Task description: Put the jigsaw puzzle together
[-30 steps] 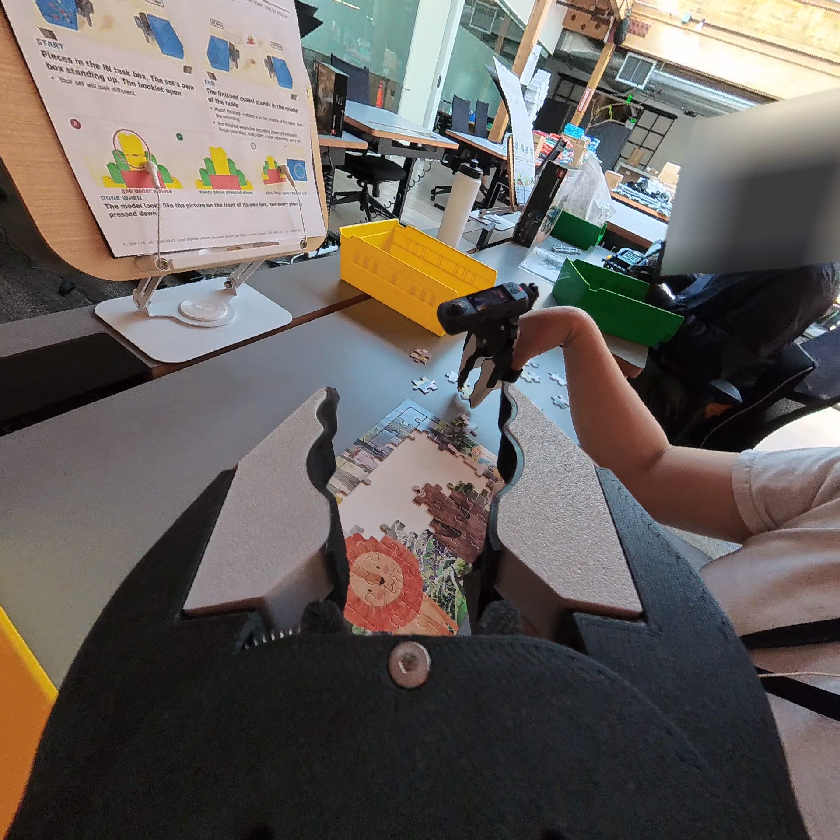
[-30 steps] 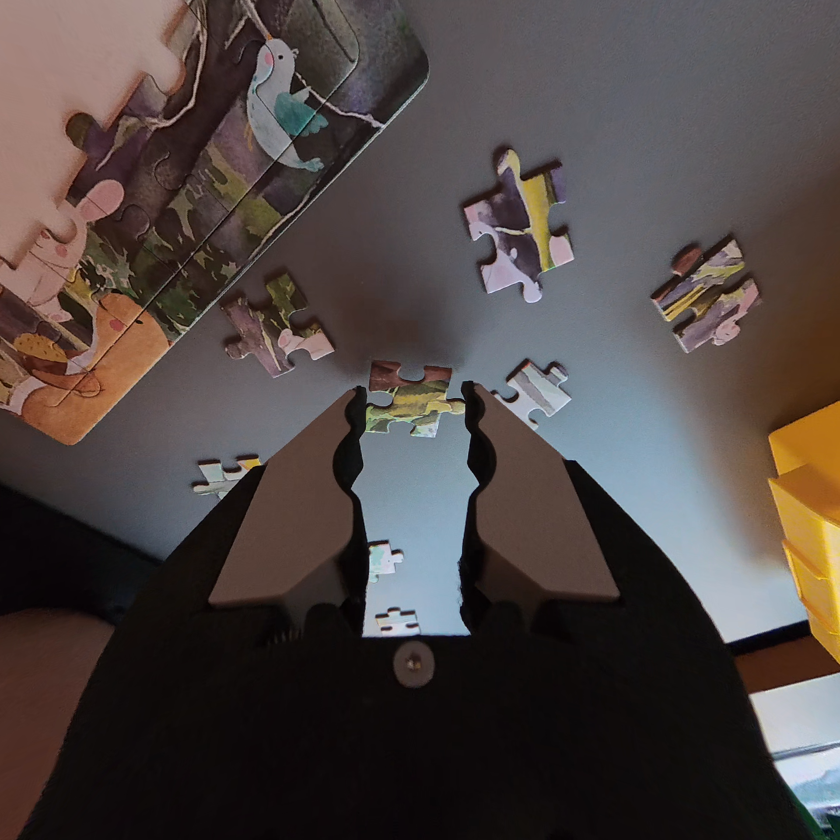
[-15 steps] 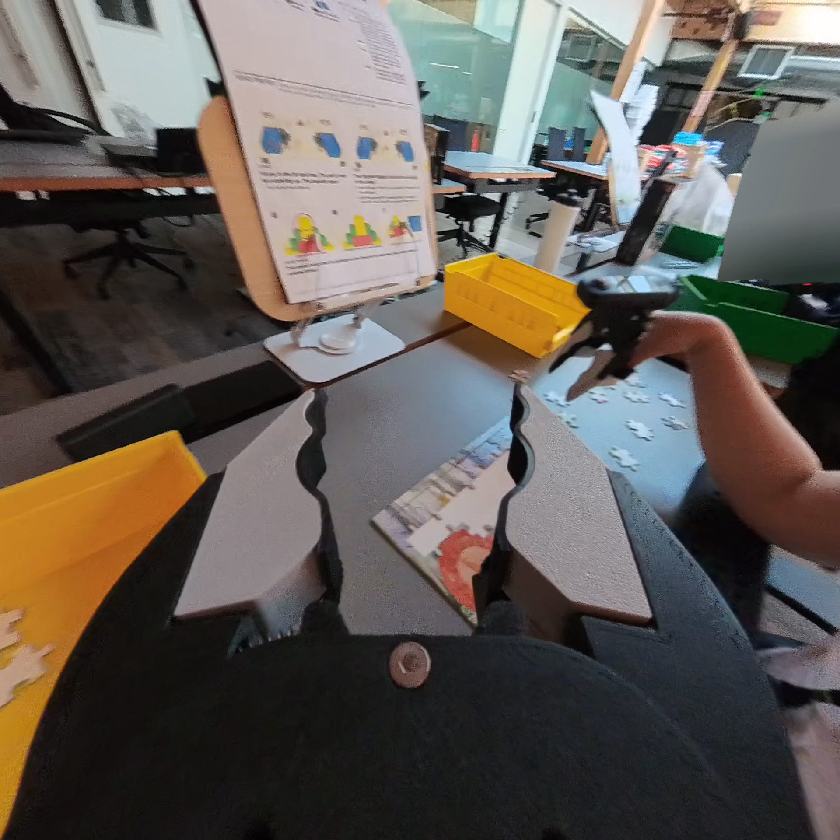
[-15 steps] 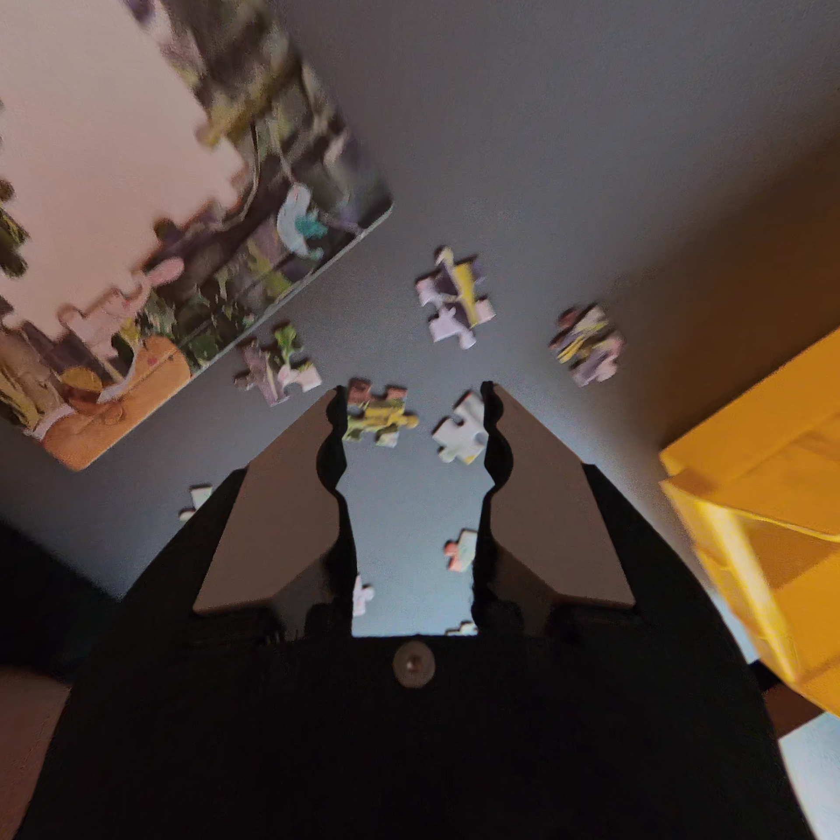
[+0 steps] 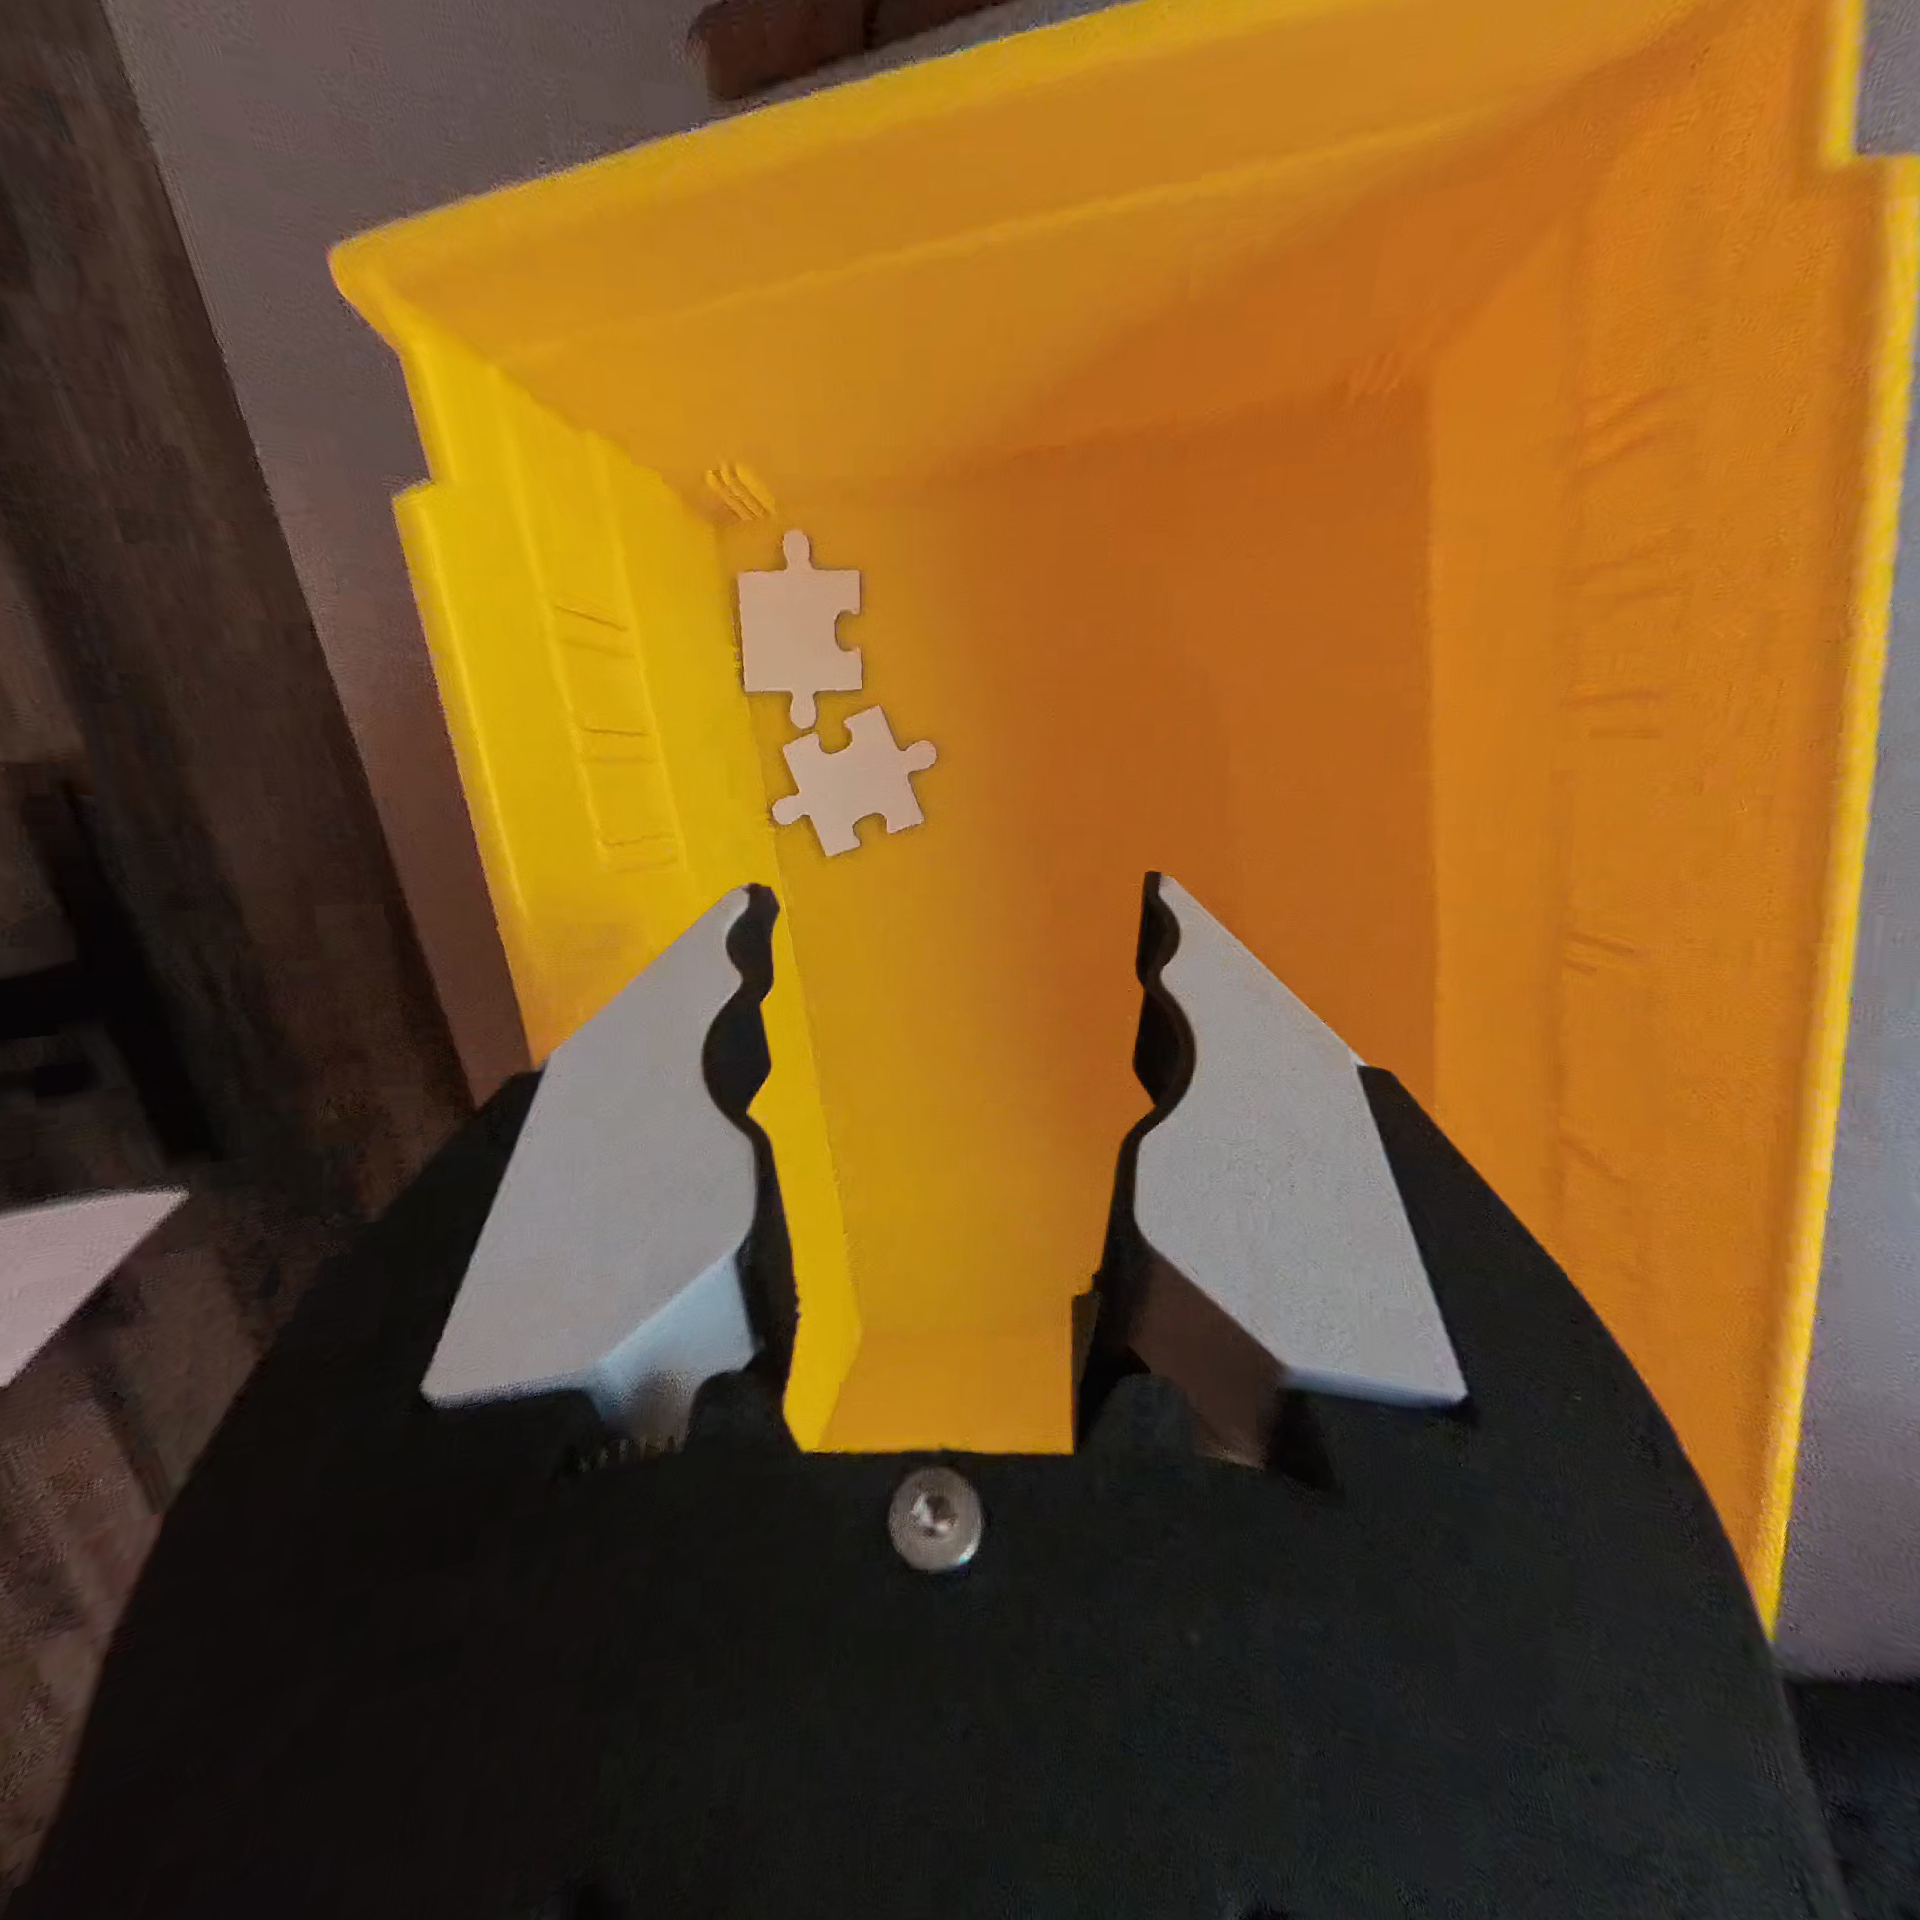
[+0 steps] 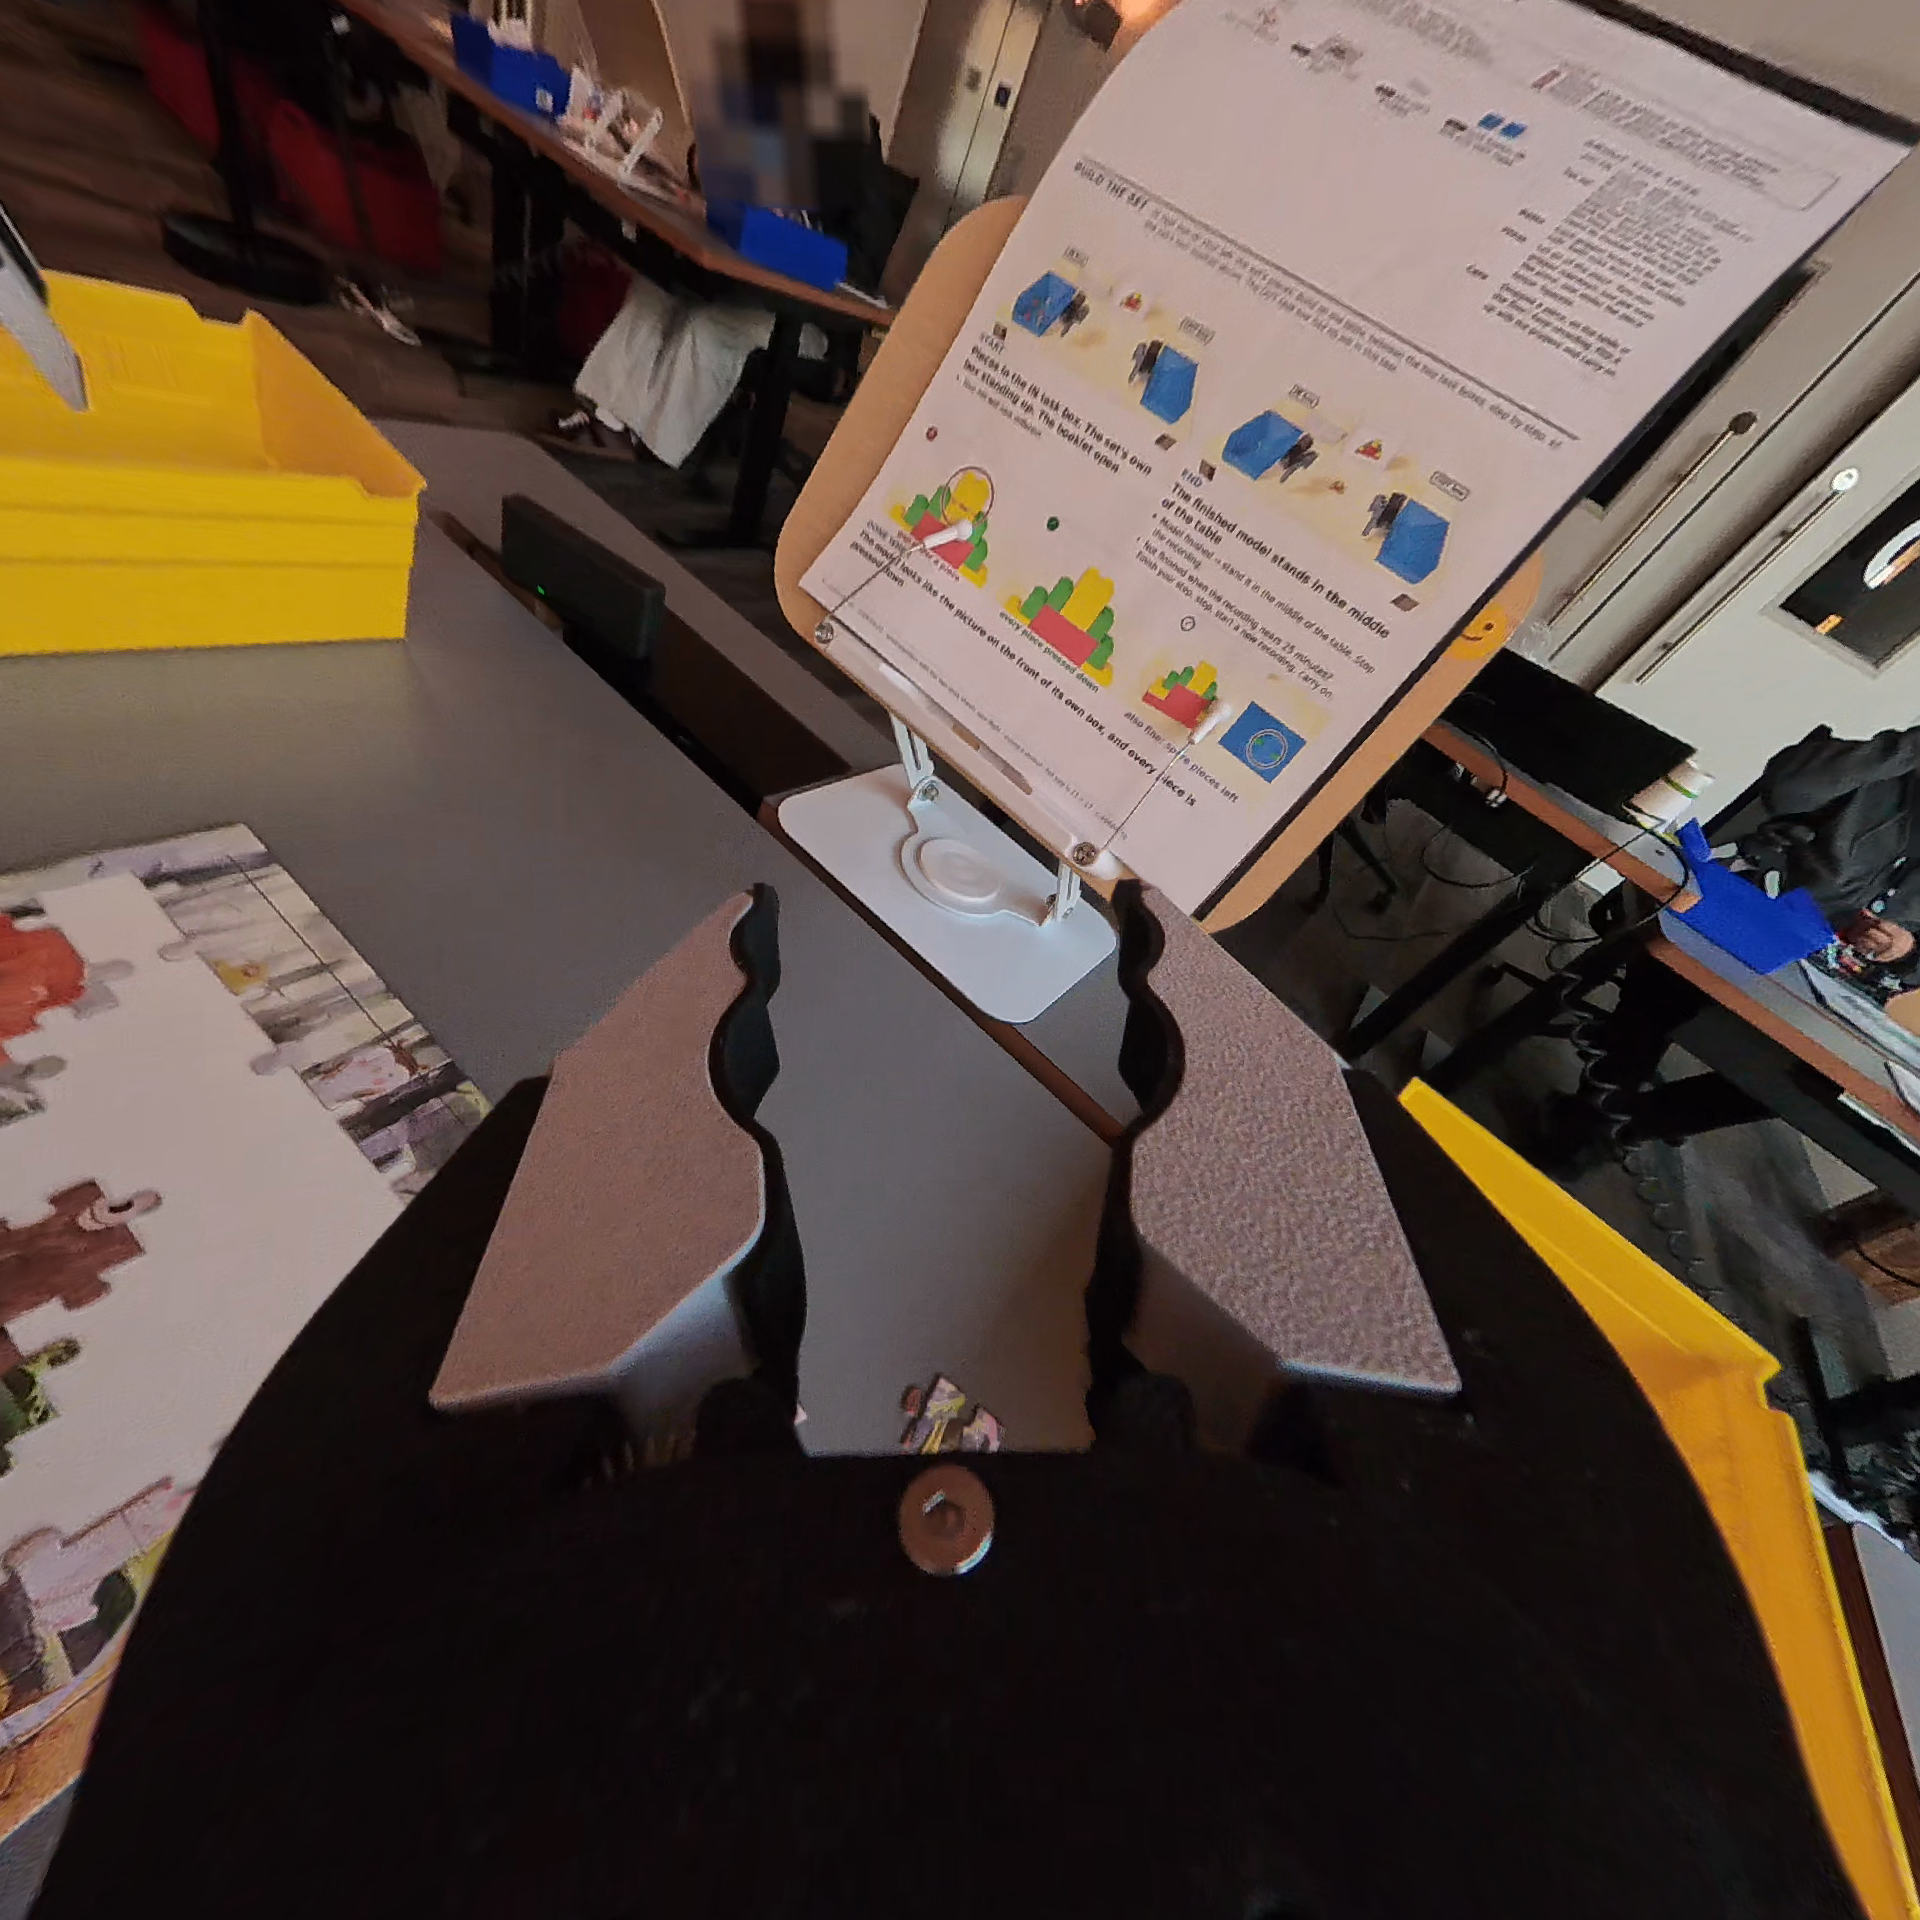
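So the left gripper (image 5: 954,904) is pointing straight down into a yellow bin (image 5: 1039,312), fingers spread apart with nothing between them. Two puzzle pieces sit on the bin's floor, both blank side up: the farther piece (image 5: 798,630) is right against the bin's left wall, and the nearer piece (image 5: 854,779) lies just in front of it, the two nearly touching at a knob. Neither one is touched by the gripper, they're a bit ahead of the left fingertip. The picture is a little soft from motion.

The right gripper (image 6: 945,914) is up over the grey table (image 6: 468,790), released too, gap wide and empty. Down low between its fingers you can just see a loose coloured piece (image 6: 951,1421) lying on the table, mostly hidden by the gripper body.

The jigsaw puzzle (image 6: 187,1195) itself is flat on the table off to that gripper's left, border pieces mostly in, a big bare white patch in the middle, some brown and orange bits filled in.

Straight ahead there's an instruction sheet (image 6: 1299,416) propped on a white stand (image 6: 956,883). Another yellow bin (image 6: 208,520) sits far left on the table, and a third yellow bin edge (image 6: 1662,1403) runs along the right side
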Demonstrator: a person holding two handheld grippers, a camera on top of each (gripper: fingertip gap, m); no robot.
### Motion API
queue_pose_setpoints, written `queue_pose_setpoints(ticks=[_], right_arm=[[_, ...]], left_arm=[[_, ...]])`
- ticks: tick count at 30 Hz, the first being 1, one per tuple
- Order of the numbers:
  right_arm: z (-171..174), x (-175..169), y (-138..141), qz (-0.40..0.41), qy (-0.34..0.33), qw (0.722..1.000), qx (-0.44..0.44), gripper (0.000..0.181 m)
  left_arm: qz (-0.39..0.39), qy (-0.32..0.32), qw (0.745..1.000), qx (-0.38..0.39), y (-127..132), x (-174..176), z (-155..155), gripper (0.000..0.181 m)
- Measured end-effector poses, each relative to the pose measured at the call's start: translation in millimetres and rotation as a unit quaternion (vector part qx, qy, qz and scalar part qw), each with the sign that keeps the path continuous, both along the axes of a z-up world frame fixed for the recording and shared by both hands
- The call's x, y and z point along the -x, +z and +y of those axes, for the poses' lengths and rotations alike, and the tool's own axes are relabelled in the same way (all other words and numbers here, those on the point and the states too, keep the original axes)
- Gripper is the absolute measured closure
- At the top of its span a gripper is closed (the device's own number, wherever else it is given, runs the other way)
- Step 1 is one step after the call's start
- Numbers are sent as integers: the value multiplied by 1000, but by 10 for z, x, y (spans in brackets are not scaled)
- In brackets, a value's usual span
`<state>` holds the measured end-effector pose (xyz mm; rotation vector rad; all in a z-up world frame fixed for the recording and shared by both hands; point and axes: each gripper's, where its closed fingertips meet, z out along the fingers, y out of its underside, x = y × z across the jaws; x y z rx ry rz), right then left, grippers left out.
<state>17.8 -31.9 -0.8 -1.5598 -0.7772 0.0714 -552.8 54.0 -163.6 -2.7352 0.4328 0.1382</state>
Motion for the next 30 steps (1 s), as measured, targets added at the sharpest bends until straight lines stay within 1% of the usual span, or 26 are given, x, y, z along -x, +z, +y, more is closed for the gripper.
queue_pose_setpoints(ticks=[2,4,5,8,11,14,16,21,24,25,30], right_arm=[[24,57,-47,-11,2,1000,5,116],[32,101,-84,-24,6,1000,8,116],[34,110,-102,-30,7,999,10,117],[33,116,-130,-35,9,999,15,119],[27,111,-118,-31,10,999,15,120],[18,107,-110,-33,10,999,16,121],[14,117,-104,-35,11,999,15,121],[10,147,-130,-46,14,999,19,121],[2,160,-129,-53,14,998,17,121],[-4,168,-125,-53,16,998,17,121],[-26,179,-95,-53,18,998,13,121]], left_arm=[[-11,49,998,27,-158,80,95,111],[-17,71,996,48,-292,109,161,112],[-12,76,995,56,-350,132,189,116],[13,76,993,92,-532,192,209,117],[17,75,992,102,-649,208,262,122],[24,84,991,105,-708,255,297,130],[23,95,989,113,-749,273,291,130],[0,115,986,118,-809,268,297,127],[-33,124,984,122,-823,219,282,135],[-43,129,983,121,-823,205,278,135],[-40,116,985,123,-824,138,208,132]])
